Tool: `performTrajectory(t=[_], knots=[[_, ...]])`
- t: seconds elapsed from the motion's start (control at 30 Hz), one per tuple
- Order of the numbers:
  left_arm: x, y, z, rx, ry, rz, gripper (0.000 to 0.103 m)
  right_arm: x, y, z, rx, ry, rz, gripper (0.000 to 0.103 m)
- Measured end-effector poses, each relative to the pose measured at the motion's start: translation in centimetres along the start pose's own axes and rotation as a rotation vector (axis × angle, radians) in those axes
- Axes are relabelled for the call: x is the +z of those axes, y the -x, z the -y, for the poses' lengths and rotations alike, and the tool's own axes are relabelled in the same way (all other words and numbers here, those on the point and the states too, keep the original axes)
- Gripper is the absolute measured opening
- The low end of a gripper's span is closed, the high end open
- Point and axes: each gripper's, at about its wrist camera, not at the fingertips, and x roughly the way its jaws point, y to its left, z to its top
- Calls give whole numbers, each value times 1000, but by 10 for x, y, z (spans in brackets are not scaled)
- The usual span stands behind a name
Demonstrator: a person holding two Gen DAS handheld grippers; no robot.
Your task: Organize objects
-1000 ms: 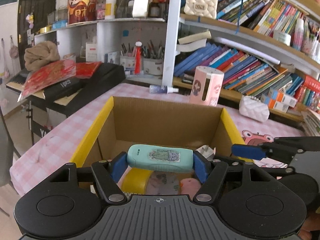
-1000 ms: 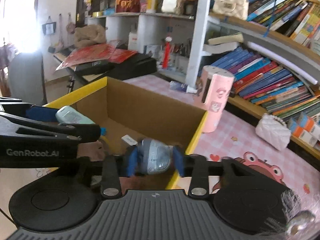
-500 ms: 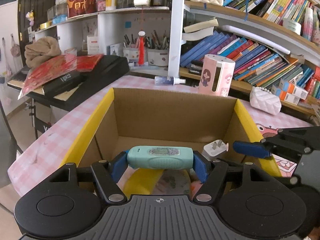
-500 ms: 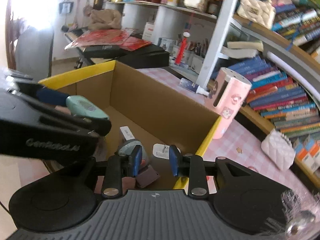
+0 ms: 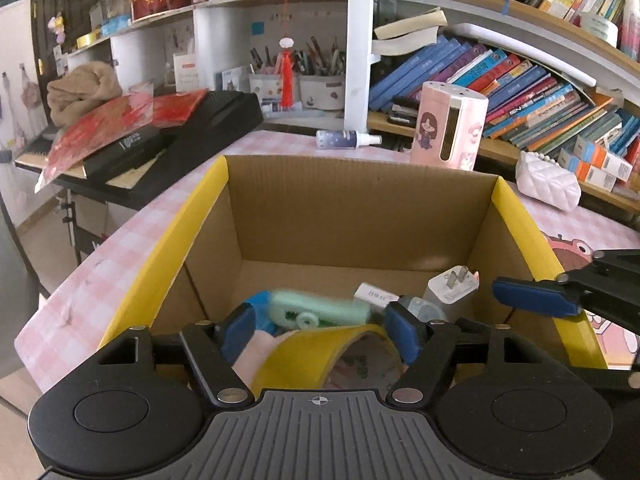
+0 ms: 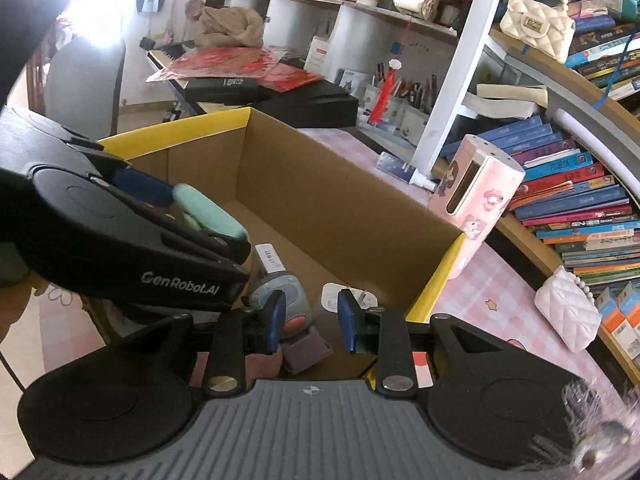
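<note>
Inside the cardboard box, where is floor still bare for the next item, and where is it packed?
Bare floor runs along the far wall and far left corner of the cardboard box. The near end is crowded: green device, white charger, small white box, yellow tape roll. The pink checked tablecloth beside the left wall is also bare.

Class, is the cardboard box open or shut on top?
Open: the cardboard box has yellow flaps standing apart; a white charger lies visible inside.

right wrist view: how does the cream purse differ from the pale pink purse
The cream purse stands upright high up, handle arched above it, gold clasp showing; the pale pink purse sits low on the table, tilted, pearls draped over it. Both are quilted with pearl handles.
</note>
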Motion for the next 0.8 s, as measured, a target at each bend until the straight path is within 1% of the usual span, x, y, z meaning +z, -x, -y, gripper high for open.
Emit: performTrajectory(t=[0.03, 0.1, 0.3, 0.37, 0.53, 0.6, 0.73, 0.8], knots=[[-1, 3, 0, -1, 0, 9, 80, 0, 3, 0, -6, -5, 3, 29], [-2, 11, -1, -20, 1, 32, 84, -2, 10, 0, -18, -18, 17, 34], [-5, 46, 3, -82, 4, 117, 88, -6, 39, -2, -68, -66, 67, 37], [-7, 59, 3, -94, 4, 143, 89, -7, 50, -4, -94, -88, 82, 38], [-15, 93, -2, -113, 23, 191, 96, -12, 78, -11, -156, -162, 98, 43], [-21, 106, -5, -112, 31, 207, 97, -14, 87, -13, -187, -204, 94, 51], [-35, 124, -10, -105, 30, 220, 100, -24, 107, -20, -256, -296, 69, 59], [-43, 131, -11, -98, 21, 219, 100, -30, 115, -25, -287, -334, 52, 66]])
